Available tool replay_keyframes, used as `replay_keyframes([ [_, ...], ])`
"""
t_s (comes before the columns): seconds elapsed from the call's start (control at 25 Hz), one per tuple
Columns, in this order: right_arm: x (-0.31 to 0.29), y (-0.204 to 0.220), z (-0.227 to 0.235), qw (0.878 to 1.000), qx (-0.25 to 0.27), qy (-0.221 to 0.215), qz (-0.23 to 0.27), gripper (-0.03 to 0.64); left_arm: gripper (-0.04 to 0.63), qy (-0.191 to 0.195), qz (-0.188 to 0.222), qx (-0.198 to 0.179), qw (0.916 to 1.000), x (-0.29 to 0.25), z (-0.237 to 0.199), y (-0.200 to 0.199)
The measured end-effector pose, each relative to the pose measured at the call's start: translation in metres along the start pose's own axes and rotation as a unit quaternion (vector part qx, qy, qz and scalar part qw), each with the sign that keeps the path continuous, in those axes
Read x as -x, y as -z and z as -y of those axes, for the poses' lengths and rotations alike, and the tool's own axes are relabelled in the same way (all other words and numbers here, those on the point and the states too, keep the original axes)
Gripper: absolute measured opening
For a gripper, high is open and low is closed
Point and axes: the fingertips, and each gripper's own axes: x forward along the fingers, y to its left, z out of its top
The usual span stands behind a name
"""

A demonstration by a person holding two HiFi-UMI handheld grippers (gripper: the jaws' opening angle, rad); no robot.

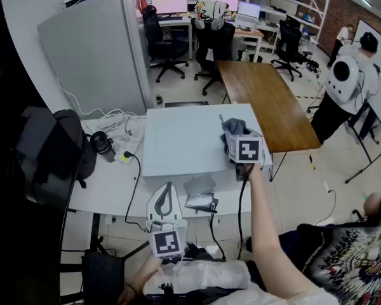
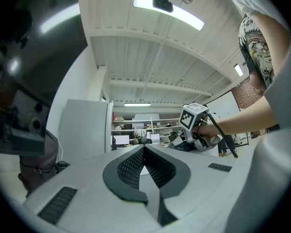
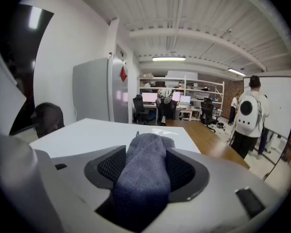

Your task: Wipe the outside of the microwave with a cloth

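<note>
The grey cloth (image 1: 232, 128) is bunched in the clenched jaws of the right gripper (image 3: 145, 152), its lower end hidden. It sits over the right part of the white microwave (image 1: 178, 138), of which only the top shows. The left gripper (image 2: 144, 149) has its jaws closed and empty, near the tabletop (image 1: 108, 183) edge.

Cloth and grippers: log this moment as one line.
right gripper: shut on cloth | cloth: at microwave top, right side | left gripper: shut, empty, clear of microwave
</note>
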Motion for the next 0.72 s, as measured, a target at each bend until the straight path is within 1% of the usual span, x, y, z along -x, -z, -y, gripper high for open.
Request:
replay_keyframes([
  [0.04, -0.002, 0.002, 0.001, 1.000, 0.009, 0.000, -0.012, 0.288, -0.007, -0.001, 0.000, 0.001, 1.0000, 0.000, 0.000, 0.000],
  [0.08, -0.004, 0.004, 0.001, 1.000, 0.017, -0.001, -0.023, 0.241, -0.008, -0.001, 0.000, 0.002, 1.0000, 0.000, 0.000, 0.001],
  [0.12, -0.006, 0.006, 0.000, 0.999, 0.023, -0.004, -0.032, 0.241, -0.008, -0.001, 0.000, 0.002, 1.0000, -0.001, -0.001, 0.001],
  [0.16, -0.007, 0.008, 0.000, 0.999, 0.027, -0.004, -0.040, 0.227, -0.008, -0.002, 0.001, 0.002, 1.0000, -0.002, -0.001, 0.001],
  [0.24, -0.008, 0.011, 0.002, 0.998, 0.035, 0.008, -0.052, 0.167, -0.007, -0.005, 0.002, 0.003, 1.0000, -0.002, -0.002, 0.002],
  [0.28, -0.006, 0.011, 0.004, 0.998, 0.041, 0.020, -0.053, 0.121, -0.007, -0.006, 0.002, 0.002, 1.0000, -0.002, -0.003, 0.002],
  [0.36, -0.004, 0.009, 0.009, 0.997, 0.049, 0.035, -0.052, 0.103, -0.007, -0.009, 0.004, -0.002, 1.0000, -0.002, -0.005, 0.002],
  [0.4, -0.004, 0.010, 0.010, 0.997, 0.048, 0.035, -0.051, 0.100, -0.008, -0.009, 0.004, -0.003, 0.9999, -0.002, -0.005, 0.001],
  [0.48, 0.000, 0.008, 0.006, 0.998, 0.037, 0.022, -0.043, 0.097, -0.006, -0.009, 0.005, -0.004, 0.9999, -0.002, -0.005, 0.001],
  [0.56, 0.006, -0.006, -0.012, 1.000, 0.025, -0.009, -0.016, 0.095, -0.006, -0.010, 0.002, -0.002, 0.9999, -0.002, -0.006, 0.002],
  [0.64, 0.013, -0.036, -0.043, 0.998, 0.031, -0.045, 0.026, 0.095, -0.007, -0.015, 0.000, 0.001, 0.9999, -0.004, -0.010, 0.004],
  [0.72, 0.015, -0.069, -0.086, 0.994, 0.048, -0.082, 0.062, 0.095, -0.008, -0.021, 0.000, 0.000, 0.9998, -0.004, -0.015, 0.004],
])
